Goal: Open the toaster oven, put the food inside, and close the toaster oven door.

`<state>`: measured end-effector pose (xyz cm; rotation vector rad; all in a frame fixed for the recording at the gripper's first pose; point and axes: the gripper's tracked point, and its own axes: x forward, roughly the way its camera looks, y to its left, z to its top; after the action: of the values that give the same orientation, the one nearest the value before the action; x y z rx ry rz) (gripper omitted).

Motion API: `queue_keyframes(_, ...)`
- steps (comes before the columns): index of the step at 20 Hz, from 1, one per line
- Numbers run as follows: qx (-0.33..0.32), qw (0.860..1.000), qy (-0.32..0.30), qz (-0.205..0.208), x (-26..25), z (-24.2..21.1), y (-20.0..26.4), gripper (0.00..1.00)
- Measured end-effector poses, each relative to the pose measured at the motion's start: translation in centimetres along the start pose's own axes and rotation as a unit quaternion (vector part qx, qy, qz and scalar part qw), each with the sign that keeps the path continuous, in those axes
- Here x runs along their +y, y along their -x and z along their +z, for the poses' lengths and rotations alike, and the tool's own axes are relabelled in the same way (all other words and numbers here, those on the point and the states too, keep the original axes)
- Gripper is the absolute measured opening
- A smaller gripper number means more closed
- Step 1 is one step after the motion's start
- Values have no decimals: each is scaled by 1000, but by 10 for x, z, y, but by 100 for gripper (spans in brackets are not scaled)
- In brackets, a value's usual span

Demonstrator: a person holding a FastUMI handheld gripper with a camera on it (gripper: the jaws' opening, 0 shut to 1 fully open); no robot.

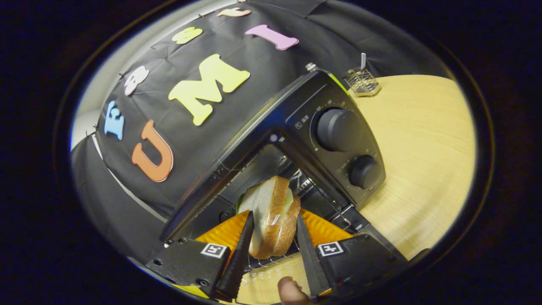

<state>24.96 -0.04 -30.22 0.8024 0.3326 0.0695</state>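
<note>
A sandwich (271,212) of two bread slices in clear wrap stands on edge between my fingers. My gripper (275,216) is shut on it, one finger on each side. The black toaster oven (305,101) lies just ahead with its door down and its cavity (262,165) open. The sandwich hangs at the mouth of the cavity, over the wire rack (305,183). Part of the rack also shows below the sandwich between my fingers. Two round knobs (338,129) sit on the oven's control panel, to the right of the opening.
The oven stands on a light wooden table (423,148). A small wire holder (360,80) stands on the table behind the oven. The black booth cloth (178,140) hangs close behind and left of the oven. A person's fingertip (291,292) shows below my fingers.
</note>
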Motion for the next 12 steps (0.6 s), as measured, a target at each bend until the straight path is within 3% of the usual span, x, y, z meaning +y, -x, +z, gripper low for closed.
queue_keyframes(4,23,999,-15,30,11,-7,-3,64)
queue_keyframes(6,33,998,-44,40,11,-9,1,70)
queue_keyframes(10,47,996,-63,46,3,-8,11,70)
queue_keyframes(12,62,992,-90,68,9,-8,20,70)
